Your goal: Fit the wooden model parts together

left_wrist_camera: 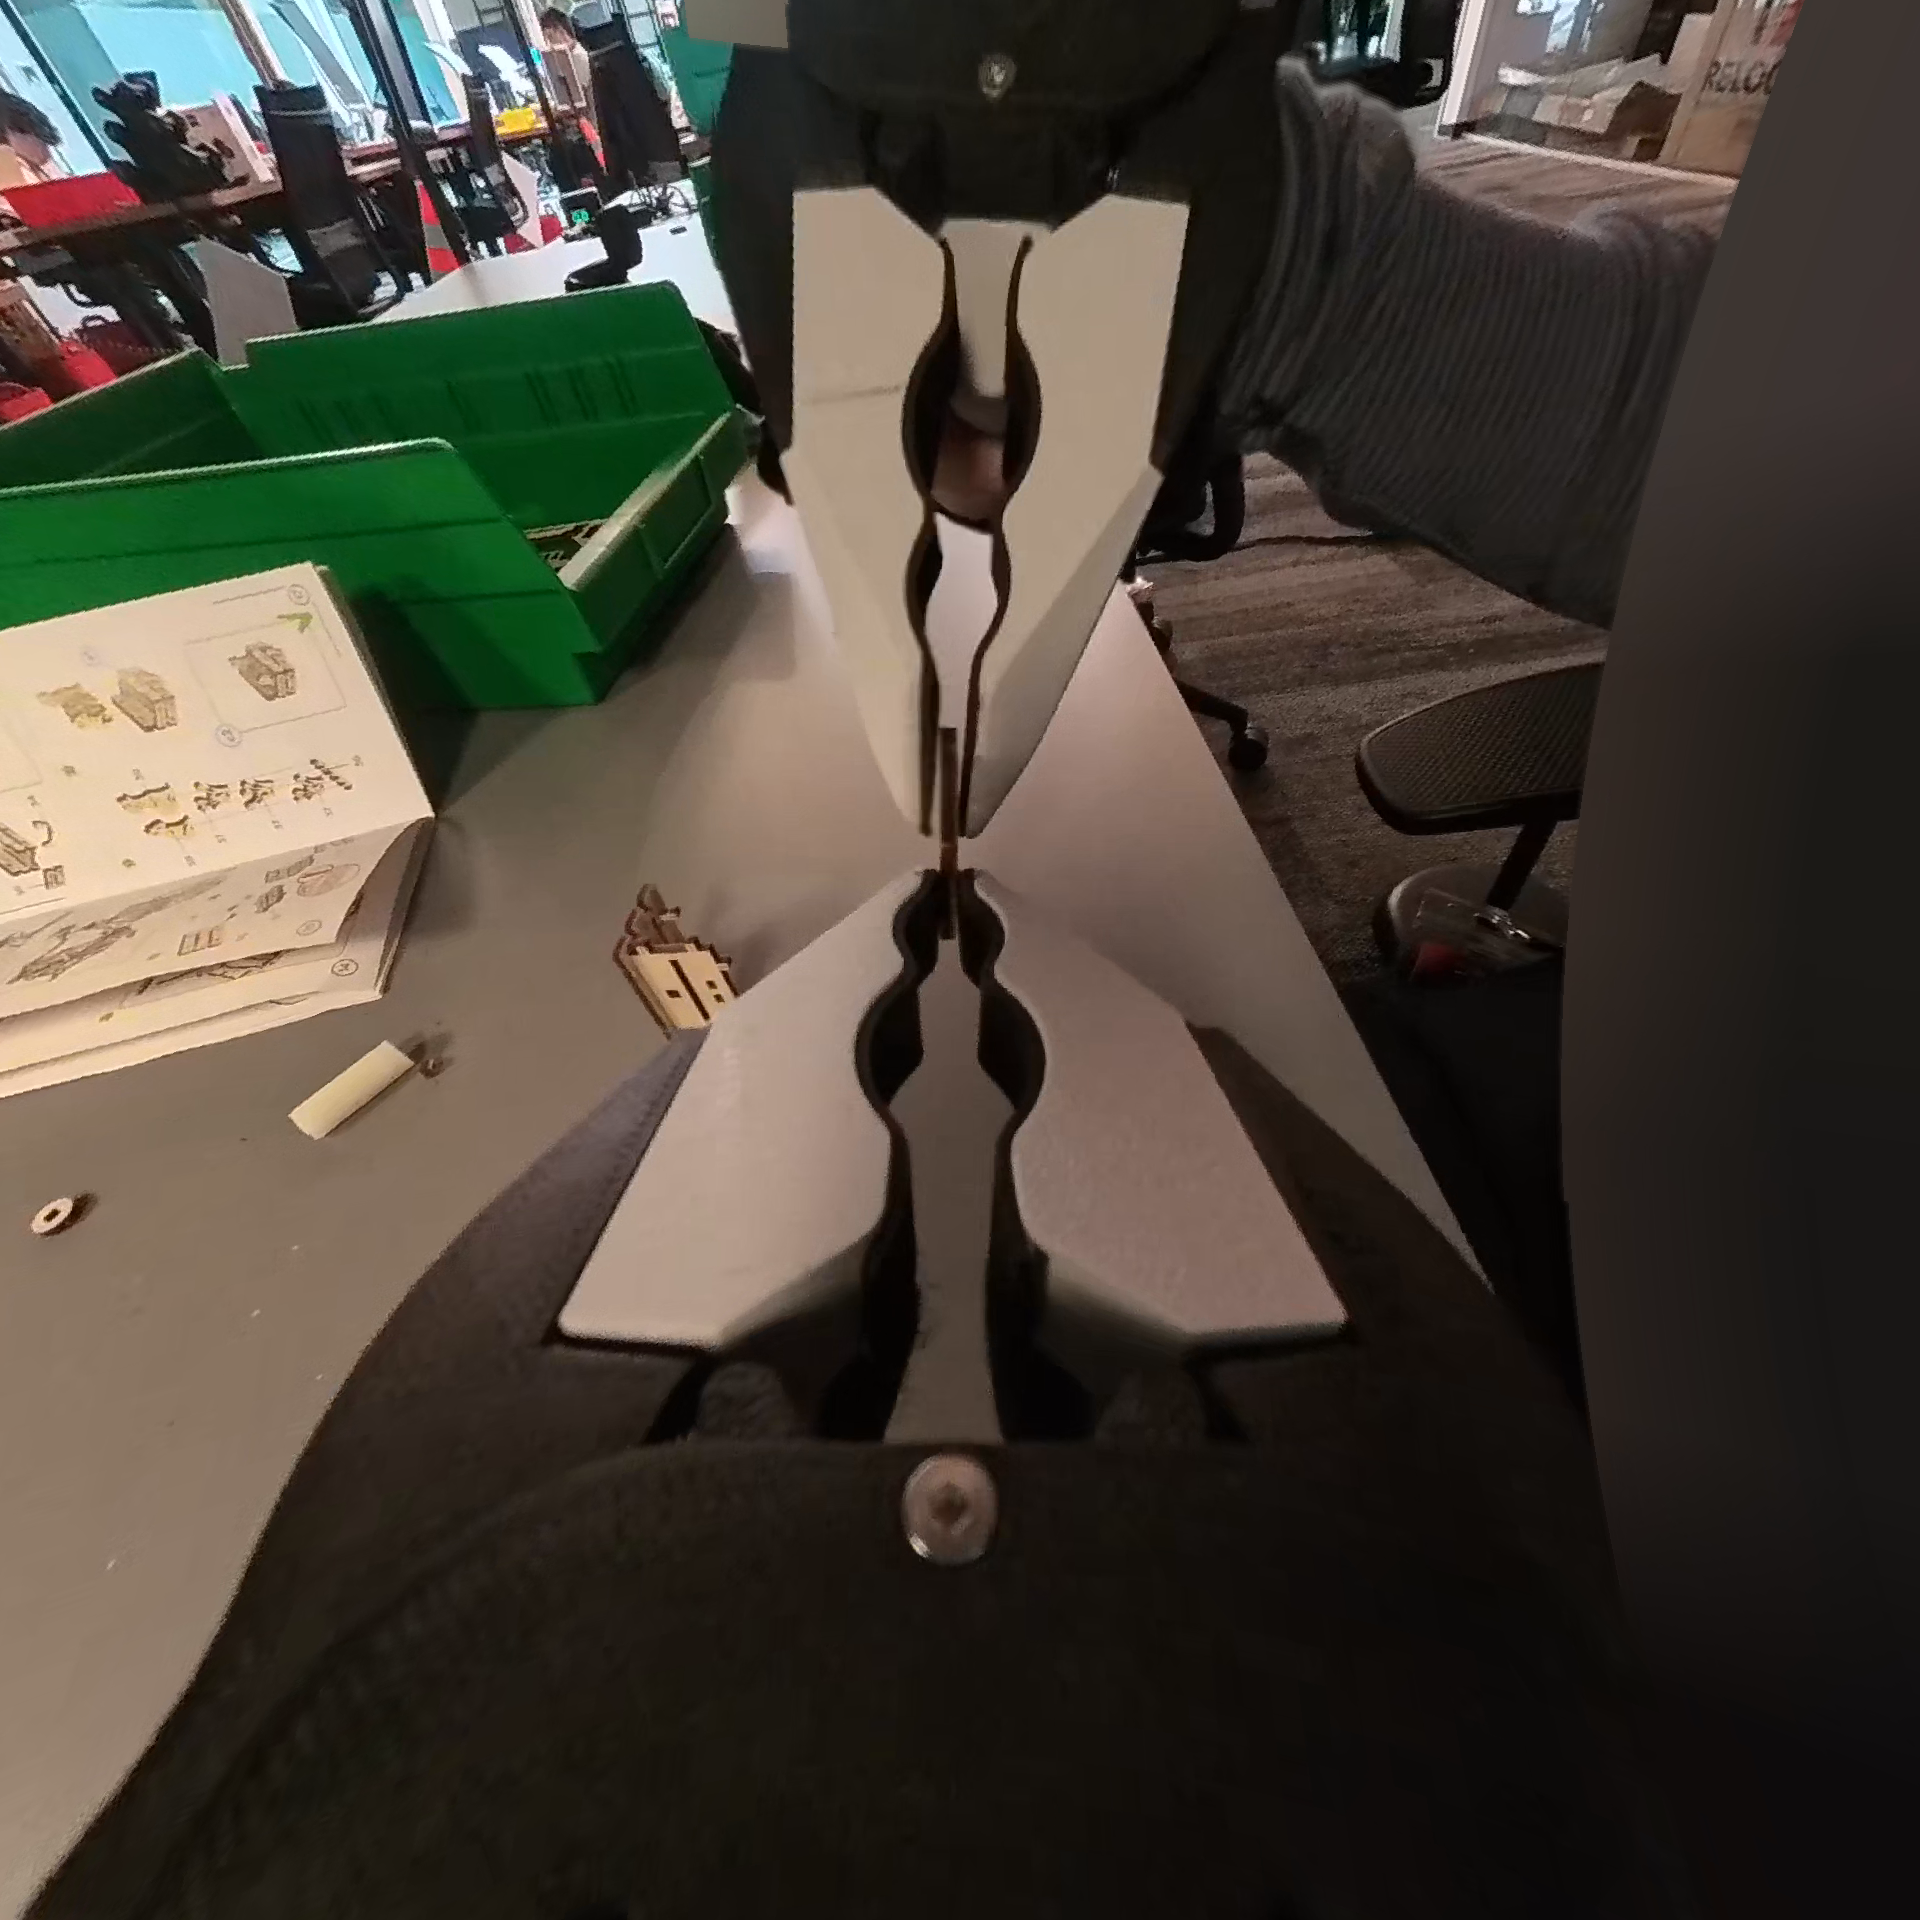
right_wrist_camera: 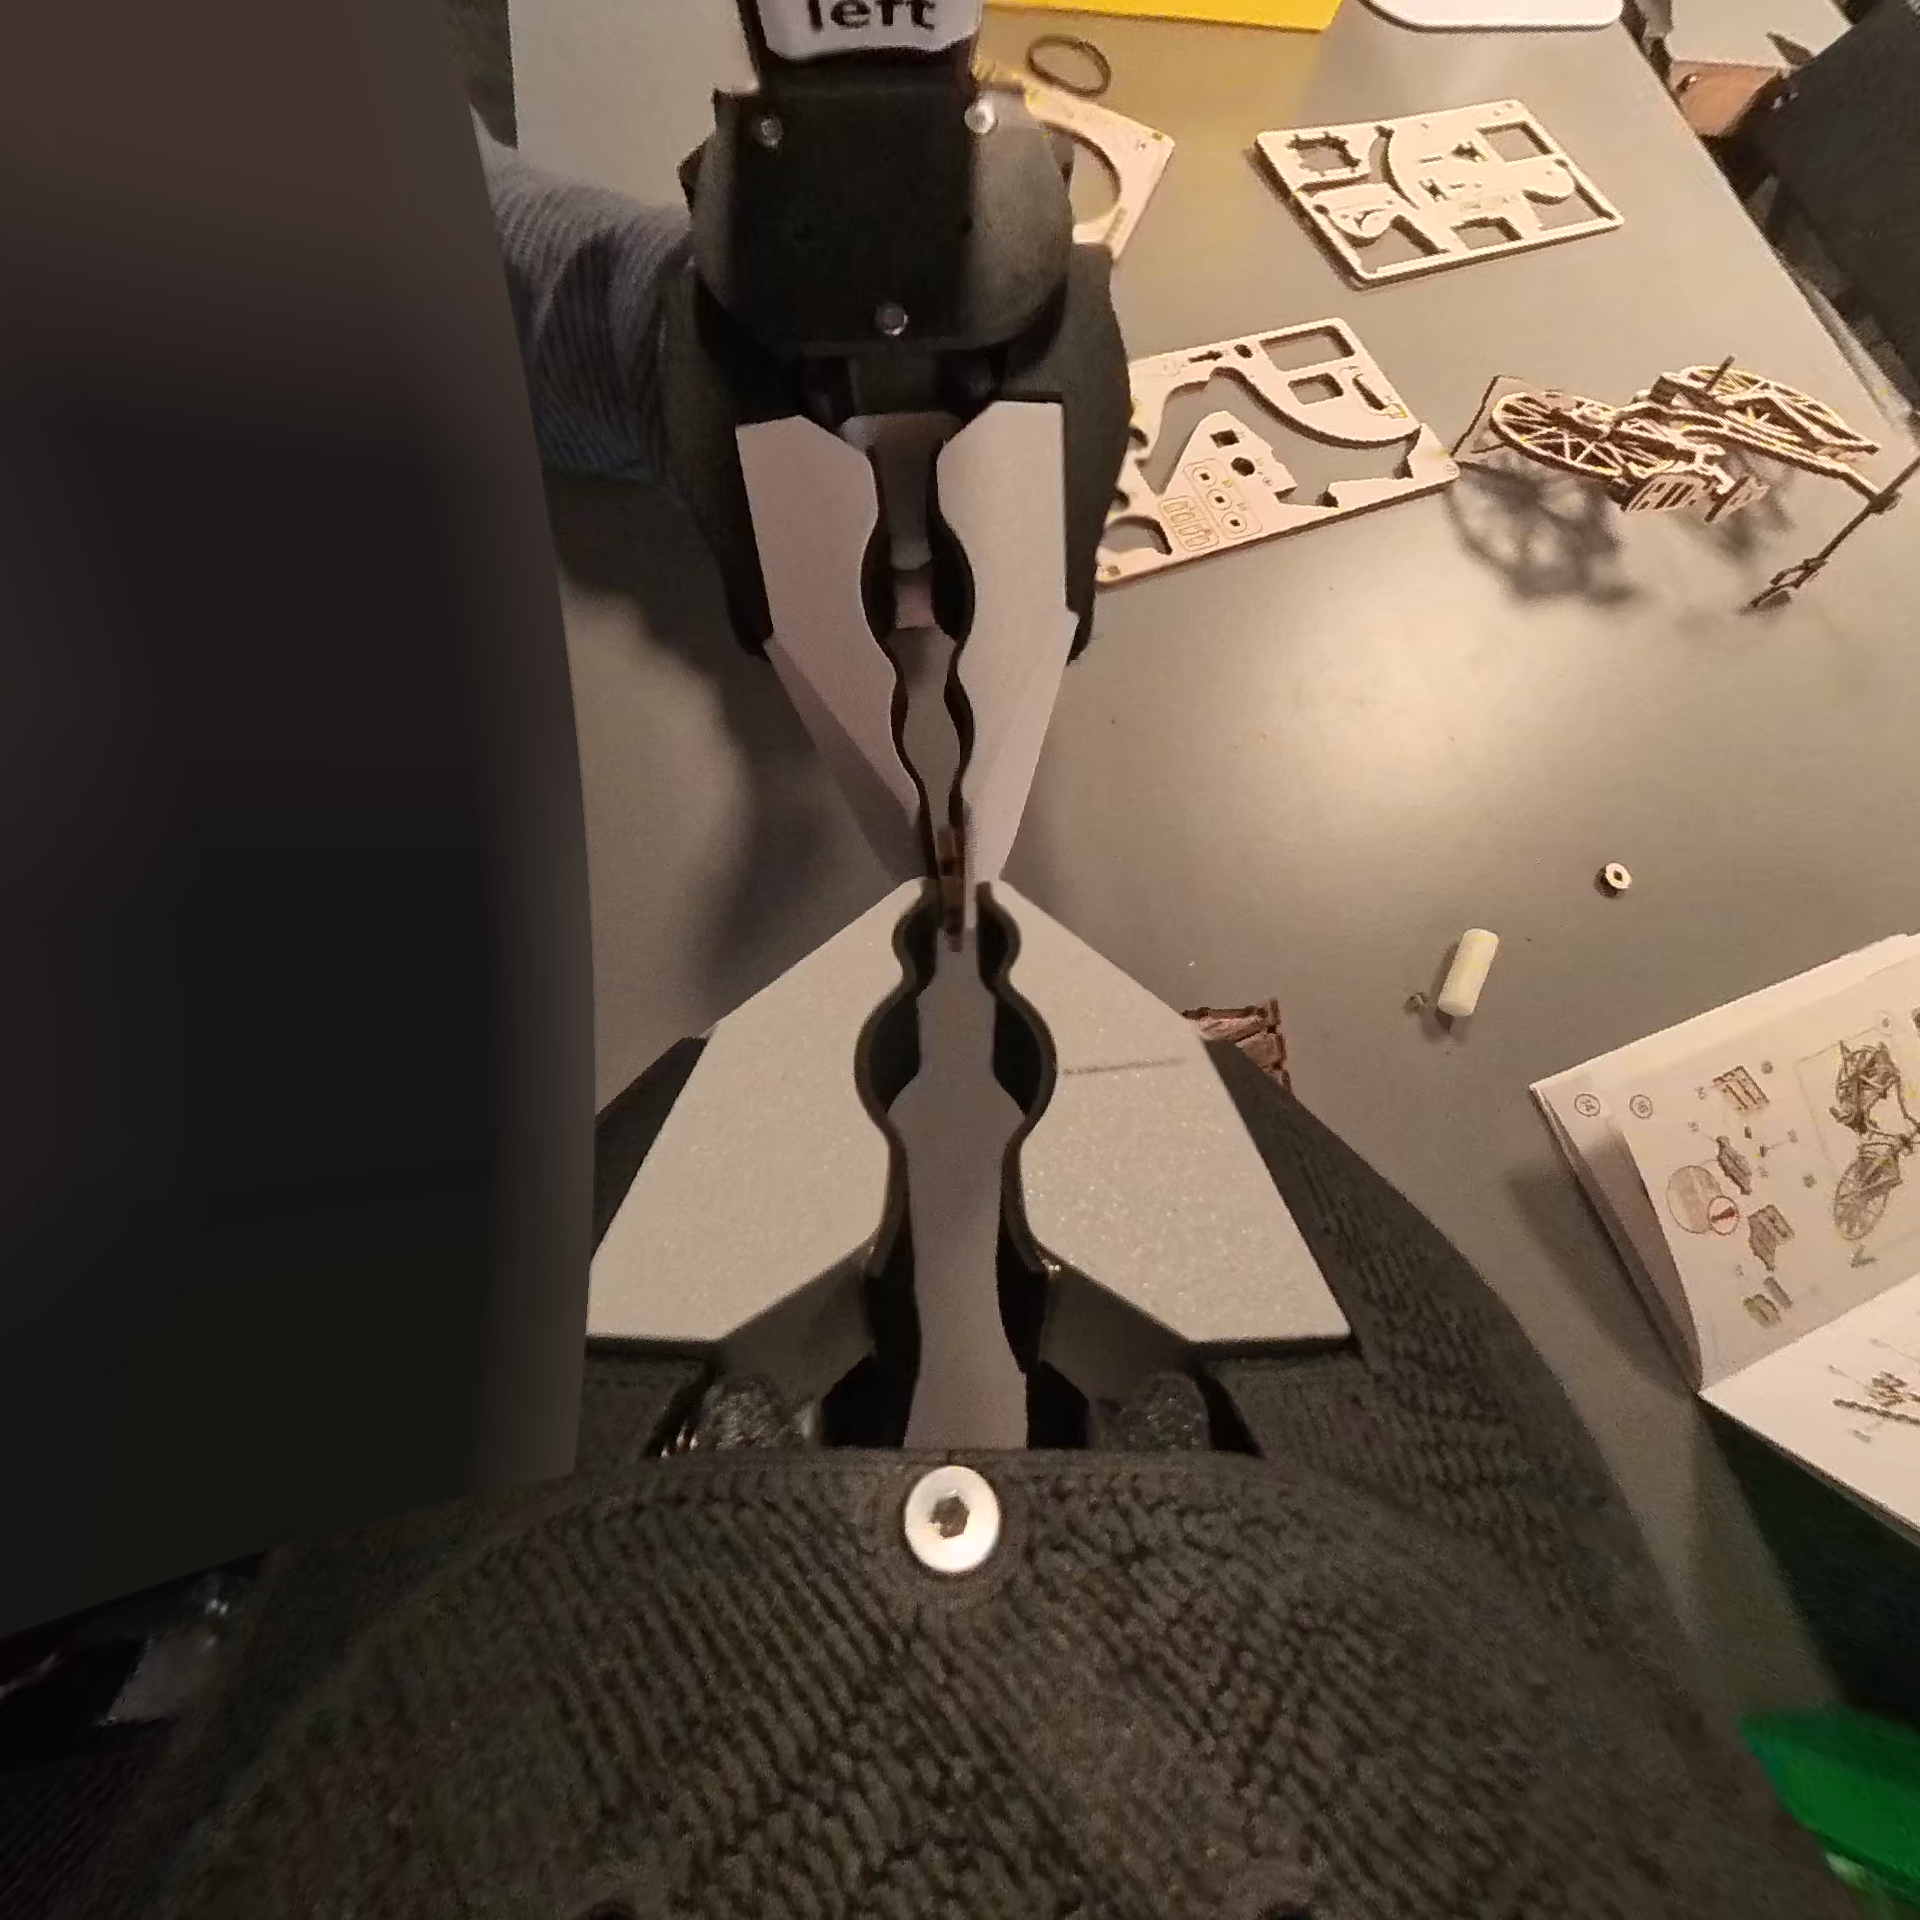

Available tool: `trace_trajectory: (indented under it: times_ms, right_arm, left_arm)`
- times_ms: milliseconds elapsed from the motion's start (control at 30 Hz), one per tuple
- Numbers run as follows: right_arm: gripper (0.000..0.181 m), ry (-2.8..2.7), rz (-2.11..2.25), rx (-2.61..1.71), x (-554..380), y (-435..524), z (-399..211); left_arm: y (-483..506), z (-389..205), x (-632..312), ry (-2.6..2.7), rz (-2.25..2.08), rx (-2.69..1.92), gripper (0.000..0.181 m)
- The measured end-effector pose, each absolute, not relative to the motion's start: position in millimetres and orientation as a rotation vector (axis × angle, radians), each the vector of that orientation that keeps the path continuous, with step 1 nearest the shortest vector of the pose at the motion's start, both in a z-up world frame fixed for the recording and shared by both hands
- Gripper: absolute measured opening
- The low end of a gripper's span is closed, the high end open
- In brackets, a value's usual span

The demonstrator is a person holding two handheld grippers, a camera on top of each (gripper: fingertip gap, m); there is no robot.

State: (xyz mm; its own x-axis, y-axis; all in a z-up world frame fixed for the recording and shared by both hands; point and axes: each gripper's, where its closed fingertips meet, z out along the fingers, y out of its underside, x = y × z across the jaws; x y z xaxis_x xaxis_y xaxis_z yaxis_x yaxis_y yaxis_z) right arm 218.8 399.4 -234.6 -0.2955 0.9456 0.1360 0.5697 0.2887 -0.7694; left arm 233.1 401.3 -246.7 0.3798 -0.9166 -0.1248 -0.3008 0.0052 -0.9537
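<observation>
My two grippers meet tip to tip above the grey table. A thin dark wooden piece, seen edge-on, spans both sets of tips. My left gripper is shut on its near end. In the right wrist view, my left gripper comes in from the top and pinches the same piece. My right gripper has the piece between its fingertips, but light shows between the piece and the right-hand pad. From the left wrist view, my right gripper also shows slits on both sides of the piece.
Green bins and an instruction booklet lie at the left. A small wooden sub-assembly, a white peg and a washer lie near. Punched wooden sheets and a wooden bicycle model lie farther off. An office chair stands past the table edge. The grippers are tip to tip, or close to it.
</observation>
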Motion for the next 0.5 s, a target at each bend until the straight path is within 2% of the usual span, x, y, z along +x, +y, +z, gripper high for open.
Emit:
trace_trajectory:
  times_ms: [133, 500]
  right_arm:
    - [0.018, -1.896, 0.913, -1.405, 220.5, 404.4, -238.5]
    - [0.014, -1.799, 1.03, -1.406, 218.7, 407.3, -240.3]
  left_arm:
    - [402.5, -242.1, 231.7, 1.106, -0.708, -1.513, 0.001]
    - [402.7, -235.8, 230.2, 1.073, -0.754, -1.489, 0.001]
